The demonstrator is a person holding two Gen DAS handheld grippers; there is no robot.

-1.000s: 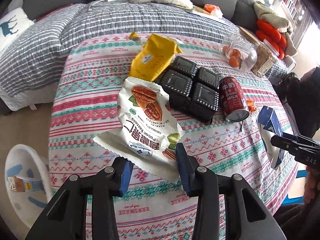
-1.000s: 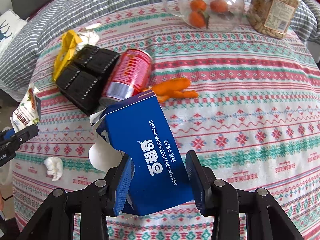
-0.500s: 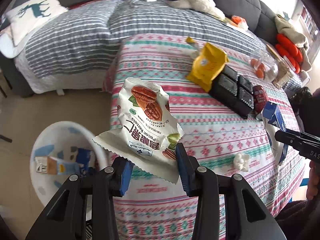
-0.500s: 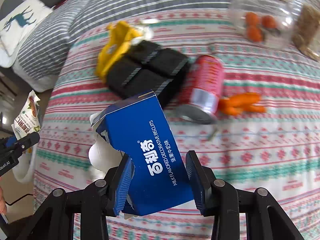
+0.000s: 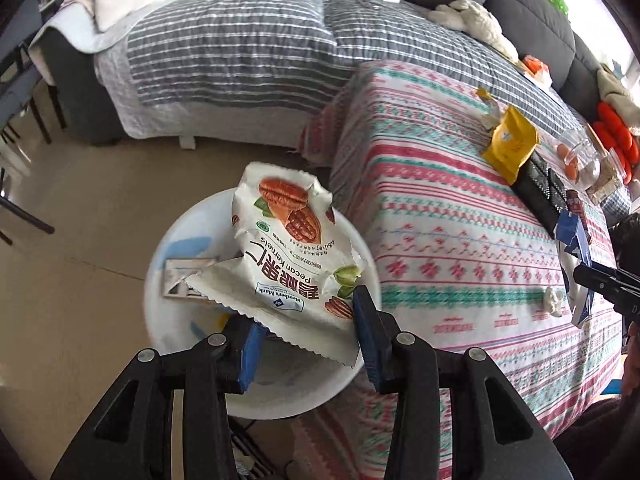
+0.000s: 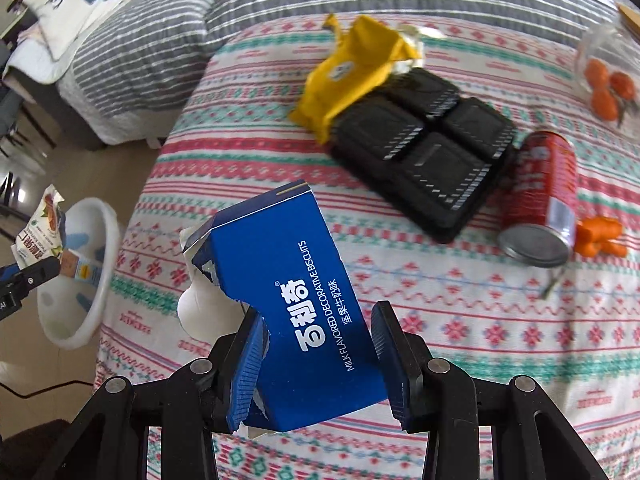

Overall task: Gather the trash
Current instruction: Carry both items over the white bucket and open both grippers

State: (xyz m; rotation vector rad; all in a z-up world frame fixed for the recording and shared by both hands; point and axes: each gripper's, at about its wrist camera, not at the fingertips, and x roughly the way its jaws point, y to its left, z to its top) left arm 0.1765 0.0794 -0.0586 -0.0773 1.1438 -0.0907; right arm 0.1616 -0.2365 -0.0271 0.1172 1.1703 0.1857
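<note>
Bag: pecan bag [image 5: 294, 256] gripped between the closed fingers of the left gripper [image 5: 306, 334], centre of the left wrist frame, held directly over the white bin [image 5: 160, 280]; judged positioned so a release drops it inside.
Box: torn blue biscuit box [image 6: 288, 292] clamped by the right gripper [image 6: 316, 344], lower centre of the right wrist frame, held above the patterned tablecloth [image 6: 480, 320]; judged to be next for the bin.
Bin: on the floor beside the table edge, lower left of centre in the left wrist frame; already holds a small carton [image 5: 188, 280] and other scraps.
Remaining trash: yellow wrapper [image 6: 352, 76], black tray [image 6: 424, 152], red can [image 6: 540, 200] and orange peel [image 6: 600, 236] lie together in the upper right of the right wrist frame; a white crumpled wad [image 5: 554, 300] sits near the table's right edge in the left wrist frame.
Obscured: bin contents largely covered by the bag; box's far end and the white material behind it unclear; glass jar [image 6: 604, 64] blurred, cut off at the right edge.
</note>
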